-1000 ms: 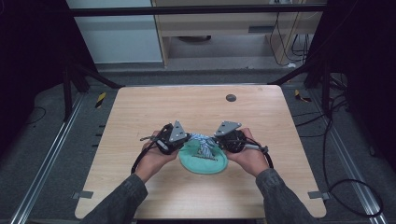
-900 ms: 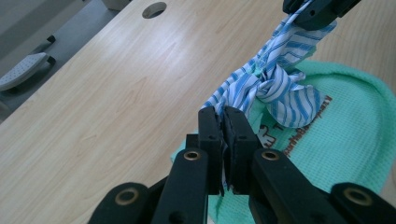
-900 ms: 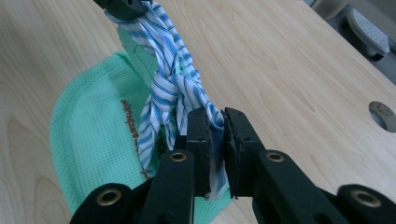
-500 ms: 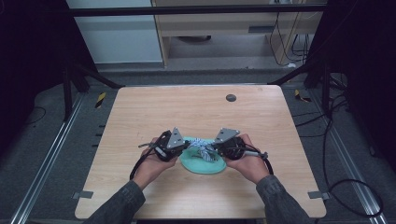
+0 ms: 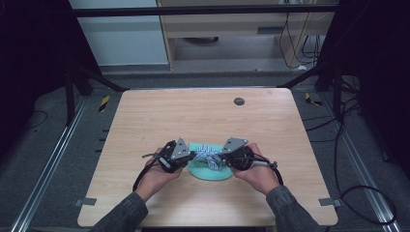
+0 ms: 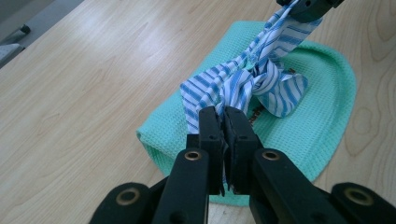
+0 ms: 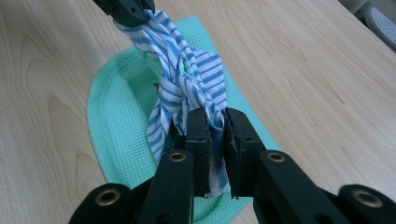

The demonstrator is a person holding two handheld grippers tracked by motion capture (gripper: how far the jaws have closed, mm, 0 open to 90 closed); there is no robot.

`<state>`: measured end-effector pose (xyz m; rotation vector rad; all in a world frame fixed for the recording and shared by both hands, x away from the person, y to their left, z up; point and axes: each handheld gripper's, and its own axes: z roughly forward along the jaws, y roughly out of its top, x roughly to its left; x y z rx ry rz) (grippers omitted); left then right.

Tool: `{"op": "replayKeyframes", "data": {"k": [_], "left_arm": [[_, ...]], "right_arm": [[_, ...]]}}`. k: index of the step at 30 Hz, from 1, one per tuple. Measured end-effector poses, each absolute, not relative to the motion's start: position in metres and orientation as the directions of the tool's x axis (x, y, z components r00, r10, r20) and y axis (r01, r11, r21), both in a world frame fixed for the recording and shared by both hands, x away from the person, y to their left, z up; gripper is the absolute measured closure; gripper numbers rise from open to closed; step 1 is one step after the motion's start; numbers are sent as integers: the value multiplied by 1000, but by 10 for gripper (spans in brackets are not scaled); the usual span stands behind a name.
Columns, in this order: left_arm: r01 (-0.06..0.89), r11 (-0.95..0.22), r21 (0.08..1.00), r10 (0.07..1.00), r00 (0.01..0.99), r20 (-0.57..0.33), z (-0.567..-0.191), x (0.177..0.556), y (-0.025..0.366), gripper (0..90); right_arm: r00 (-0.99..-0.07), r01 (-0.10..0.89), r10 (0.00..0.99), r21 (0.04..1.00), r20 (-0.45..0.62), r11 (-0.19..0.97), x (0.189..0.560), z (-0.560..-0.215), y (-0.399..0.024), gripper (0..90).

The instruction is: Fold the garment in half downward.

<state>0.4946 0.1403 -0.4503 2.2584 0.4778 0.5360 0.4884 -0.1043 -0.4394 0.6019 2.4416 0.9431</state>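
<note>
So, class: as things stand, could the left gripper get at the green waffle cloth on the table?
Probably not yet. The left gripper is shut on the striped cloth, whose other end the right gripper holds. The green waffle cloth lies just beneath, unobstructed otherwise.

Dark grey sleeves [image 5: 285, 209] are covering both forearms; black grippers are bearing brass-ringed screws [image 6: 193, 155], grey triangular plates [image 5: 181, 149], and trailing black cables [image 5: 141, 176].

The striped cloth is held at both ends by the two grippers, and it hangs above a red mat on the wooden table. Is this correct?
Not quite: the mat is green, not red, as the left gripper view shows. The rest holds: the left gripper and the right gripper each clamp an end of the striped cloth above it on the wooden table.
</note>
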Motion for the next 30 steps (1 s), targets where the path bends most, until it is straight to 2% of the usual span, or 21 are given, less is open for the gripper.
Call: {"op": "replayKeyframes", "data": {"k": [30], "left_arm": [[178, -647, 741, 471, 858, 205, -463, 480, 142, 868]], "right_arm": [[-817, 239, 531, 704, -226, 669, 473, -451, -107, 805]]}}
